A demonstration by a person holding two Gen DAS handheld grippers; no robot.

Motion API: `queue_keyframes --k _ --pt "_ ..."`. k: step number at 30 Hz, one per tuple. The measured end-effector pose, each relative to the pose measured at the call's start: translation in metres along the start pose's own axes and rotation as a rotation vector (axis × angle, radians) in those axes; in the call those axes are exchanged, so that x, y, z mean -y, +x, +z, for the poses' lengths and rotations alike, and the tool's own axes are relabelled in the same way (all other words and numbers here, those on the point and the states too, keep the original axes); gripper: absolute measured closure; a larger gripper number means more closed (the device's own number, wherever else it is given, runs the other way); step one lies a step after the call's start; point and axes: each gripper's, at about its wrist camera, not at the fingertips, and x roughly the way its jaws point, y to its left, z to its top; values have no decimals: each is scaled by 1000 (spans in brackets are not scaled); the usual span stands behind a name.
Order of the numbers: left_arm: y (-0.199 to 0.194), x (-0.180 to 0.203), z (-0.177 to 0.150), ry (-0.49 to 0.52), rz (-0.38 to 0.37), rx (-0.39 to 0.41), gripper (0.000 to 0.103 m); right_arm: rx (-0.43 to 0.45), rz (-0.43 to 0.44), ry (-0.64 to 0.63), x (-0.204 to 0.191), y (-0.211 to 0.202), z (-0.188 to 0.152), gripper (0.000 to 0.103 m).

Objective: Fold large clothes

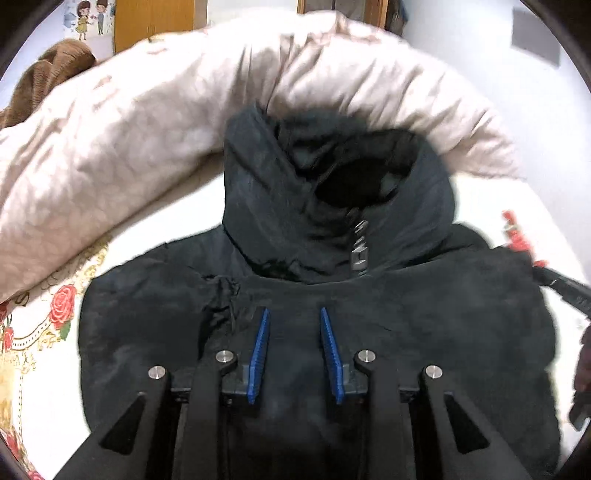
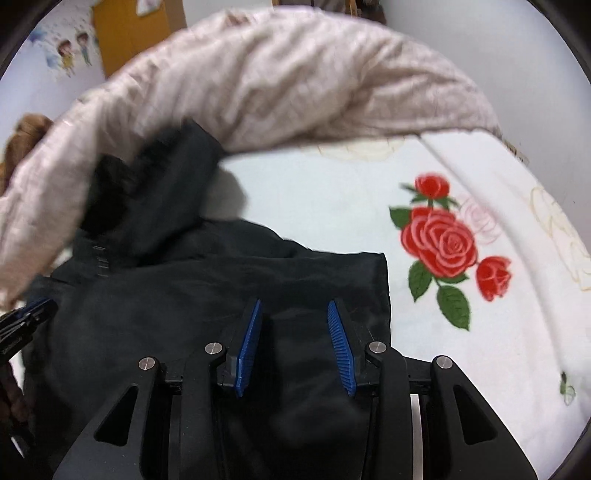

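A black hooded jacket (image 1: 332,302) lies on the bed, its hood (image 1: 340,181) pointing away from me and a metal zipper (image 1: 360,245) at the collar. My left gripper (image 1: 294,314) is open, its blue pads just above the jacket's upper chest. My right gripper (image 2: 294,306) is open over the jacket's right part (image 2: 258,280), near its straight edge. The right gripper also shows at the right edge of the left wrist view (image 1: 569,291). The left gripper shows at the left edge of the right wrist view (image 2: 26,317).
A crumpled pinkish duvet (image 1: 177,110) is heaped behind the hood. The bed sheet (image 2: 332,206) is white with a red rose print (image 2: 443,243). A brown garment (image 1: 48,77) lies at the far left. A yellow wardrobe (image 1: 155,22) stands behind.
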Motion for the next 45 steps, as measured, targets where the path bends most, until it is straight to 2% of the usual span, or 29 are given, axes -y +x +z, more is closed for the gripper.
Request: queue_keyframes --k 2,4,7,9,14,17,21,26,30,33,36,38,45 --pt "-19 -1 -8 -14 -30 27 72 38 28 0 -10 -23 -9 65" --pt "-19 -1 -20 -20 -41 8 72 42 44 -9 -22 -33 -25 65" --pt "8 -4 -39 -30 -6 -77 71 -41 39 -22 -32 -12 -42 65" --pt "15 -7 -44 -32 -7 -75 71 -91 38 -17 -33 11 -50 65" --pt "20 -2 -44 -16 14 -82 71 -82 6 -50 -40 27 -54 66" --pt "16 -1 -42 -18 21 -103 71 -92 -6 -41 -40 19 -50 66" --pt "-14 -7 -38 -60 13 -102 71 -60 -13 -4 -37 -17 -46 65" --pt "-71 -8 -51 -75 -10 -69 70 26 -35 -2 -45 -78 -57 64" --pt "-114 -8 -65 -71 -26 -46 60 80 -36 -29 -63 -120 -71 64" --pt "-139 -4 -77 -62 -34 -44 59 103 -28 -43 -81 -146 -82 64" --pt "-161 2 -87 -46 -47 -41 57 120 -3 -56 -97 -162 -89 62" --pt "-174 3 -91 -44 -59 -29 56 123 18 -75 -112 -168 -94 57" --pt "-205 -7 -85 -50 -59 9 49 135 94 -93 -155 -181 -94 57"
